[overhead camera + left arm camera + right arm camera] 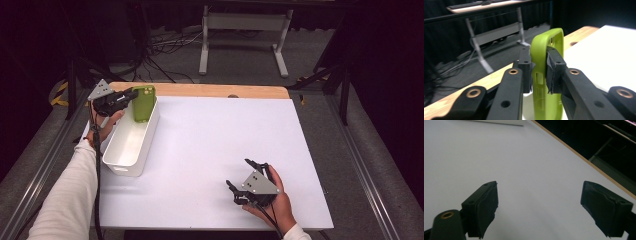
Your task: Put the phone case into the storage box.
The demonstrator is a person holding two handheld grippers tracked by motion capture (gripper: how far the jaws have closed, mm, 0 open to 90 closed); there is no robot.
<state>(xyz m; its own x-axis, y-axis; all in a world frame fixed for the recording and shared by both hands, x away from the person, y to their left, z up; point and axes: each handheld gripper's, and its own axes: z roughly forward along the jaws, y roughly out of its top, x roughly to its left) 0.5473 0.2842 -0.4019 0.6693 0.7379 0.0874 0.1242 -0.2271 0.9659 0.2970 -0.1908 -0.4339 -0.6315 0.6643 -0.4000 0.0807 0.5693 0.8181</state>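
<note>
1. My right fingers (239, 181) rest wide and empty on the table (210, 150), well apart from the white bin (131, 142).
2. My left fingers (131, 95) clamp the green phone case (143, 103) upright, long axis vertical, over the bin's far end.

White-topped wooden table (225, 130), grey metal stand (245, 30), floor cables (160, 47)

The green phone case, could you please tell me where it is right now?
In the high view the green phone case stands upright at the far end of the white bin, at the table's far-left corner, clamped in the left gripper.
</note>
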